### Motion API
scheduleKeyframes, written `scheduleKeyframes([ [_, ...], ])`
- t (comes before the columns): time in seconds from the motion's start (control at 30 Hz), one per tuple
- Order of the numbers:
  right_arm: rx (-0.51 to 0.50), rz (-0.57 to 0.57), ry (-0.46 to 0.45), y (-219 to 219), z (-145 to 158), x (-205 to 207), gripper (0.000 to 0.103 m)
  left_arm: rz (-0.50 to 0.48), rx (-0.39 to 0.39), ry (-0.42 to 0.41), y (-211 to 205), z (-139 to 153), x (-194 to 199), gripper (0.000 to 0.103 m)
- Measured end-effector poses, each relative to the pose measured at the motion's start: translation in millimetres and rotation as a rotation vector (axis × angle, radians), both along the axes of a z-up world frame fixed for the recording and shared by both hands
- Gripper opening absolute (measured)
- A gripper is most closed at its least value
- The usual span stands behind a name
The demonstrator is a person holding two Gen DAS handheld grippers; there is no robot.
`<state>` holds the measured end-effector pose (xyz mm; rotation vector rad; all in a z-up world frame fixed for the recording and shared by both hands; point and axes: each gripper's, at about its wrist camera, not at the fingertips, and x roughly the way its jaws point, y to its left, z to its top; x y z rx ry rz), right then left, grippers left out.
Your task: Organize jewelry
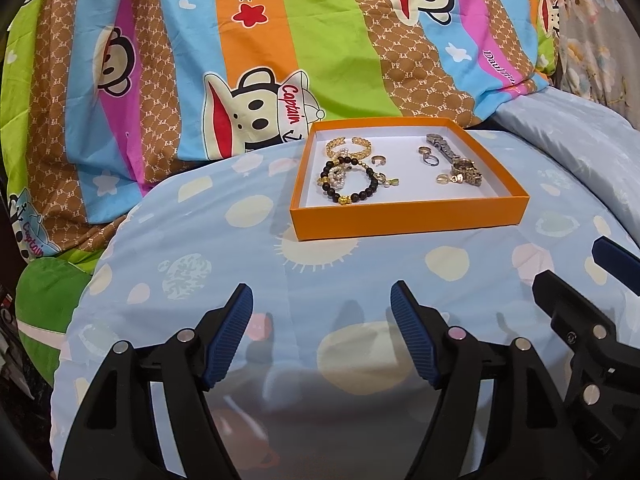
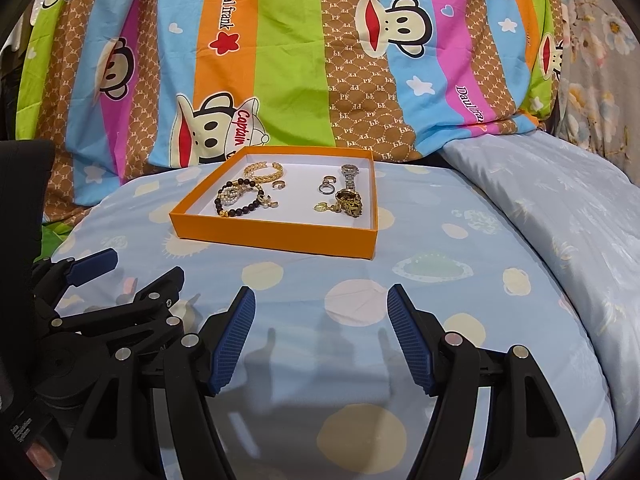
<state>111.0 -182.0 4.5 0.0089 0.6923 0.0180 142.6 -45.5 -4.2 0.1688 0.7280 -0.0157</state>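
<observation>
An orange tray (image 1: 408,216) with a white floor rests on a bed (image 1: 240,264) covered by a light blue patterned sheet. Behind it lies a striped quilt (image 1: 280,40) printed with cartoon monkey faces; a pale blue pillow (image 2: 552,208) sits to the right.

All the jewelry lies inside the tray, in two loose groups. On the left: a gold chain bracelet (image 1: 349,146) at the back, a black bead bracelet (image 1: 352,184) with gold beads in front of it, a pearl piece (image 1: 340,176) lying within the black loop, and a small gold ring (image 1: 377,159) just beside them. On the right: a wristwatch (image 1: 460,166) with a metal band, a silver ring (image 1: 431,160) touching a second ring beside it, and a small gold charm (image 1: 444,179) near the watch face.

The left gripper (image 1: 322,316) is released, its blue pads well apart with nothing between them, poised over bare sheet short of the tray. The right gripper (image 2: 321,316) is likewise released and empty, also short of the tray. The two grippers sit side by side, each visible at the edge of the other's view. Neither touches the tray or any jewelry.
</observation>
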Motion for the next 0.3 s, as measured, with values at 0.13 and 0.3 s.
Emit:
scheduleKeyframes([
  [0.13, -0.001, 0.000, -0.001, -0.1, 0.0, -0.1, 0.067, -0.002, -0.001, 0.003, 0.3, -0.1, -0.2, 0.069],
  [0.3, 0.000, 0.001, -0.001, -0.1, -0.4, -0.2, 0.067, -0.001, -0.001, 0.004, 0.5, -0.1, -0.2, 0.069],
])
